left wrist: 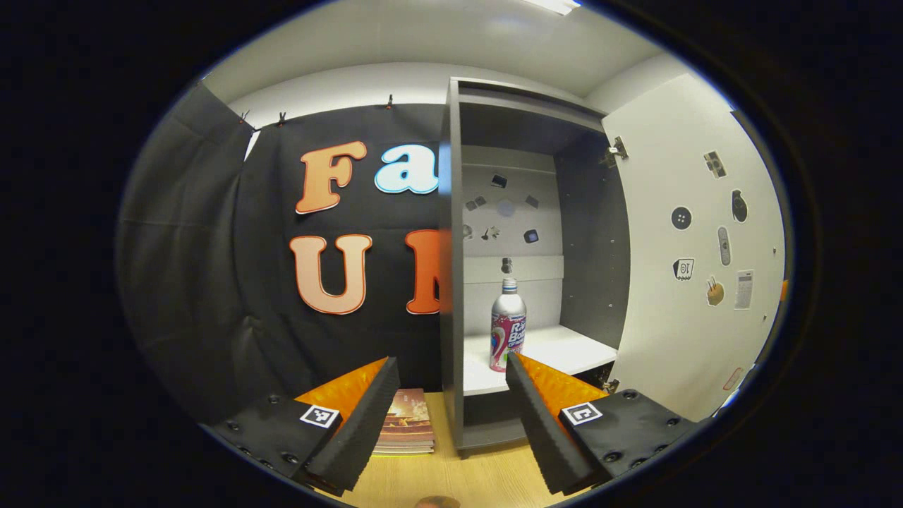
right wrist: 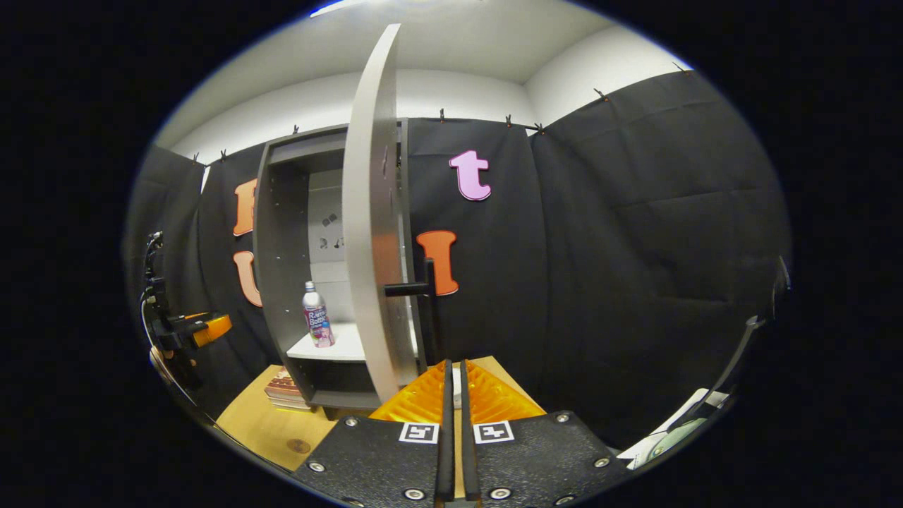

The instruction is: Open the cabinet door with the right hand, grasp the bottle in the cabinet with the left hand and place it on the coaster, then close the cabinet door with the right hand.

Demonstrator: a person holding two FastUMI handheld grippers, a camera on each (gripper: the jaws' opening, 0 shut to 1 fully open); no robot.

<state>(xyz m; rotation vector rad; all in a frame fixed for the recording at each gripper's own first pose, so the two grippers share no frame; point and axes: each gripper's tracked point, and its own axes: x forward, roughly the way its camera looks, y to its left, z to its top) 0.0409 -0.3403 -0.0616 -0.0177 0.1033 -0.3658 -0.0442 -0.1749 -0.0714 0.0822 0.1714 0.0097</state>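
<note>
In the left gripper view, the left gripper (left wrist: 448, 370) is seen with its jaws spread wide and empty, aimed at the open cabinet (left wrist: 451, 282). The bottle (left wrist: 507, 326) stands upright on the white shelf (left wrist: 564, 349), near its front edge, just above the inner finger. The door (left wrist: 695, 247) is swung fully aside to the right, so the way in is free. Books (left wrist: 405, 423) lie on the table (left wrist: 465, 480) beside the cabinet's foot.

The step in hand is judged to be the reach for the bottle. The jaws should be kept wide and level, brought straight in so that the bottle's body passes between them, and closed around the middle of the body, not the narrow neck. The cabinet's left wall should be cleared on entry.

In the right gripper view, the right gripper (right wrist: 455, 384) is seen with its jaws nearly closed and nothing held between them, just below the door's handle (right wrist: 423, 300). The door (right wrist: 374, 226) is seen edge-on, standing open. The bottle (right wrist: 317, 324) is seen on the shelf inside, and the left gripper (right wrist: 201, 328) well off to the side. The door is best left undisturbed until the bottle is out.
</note>
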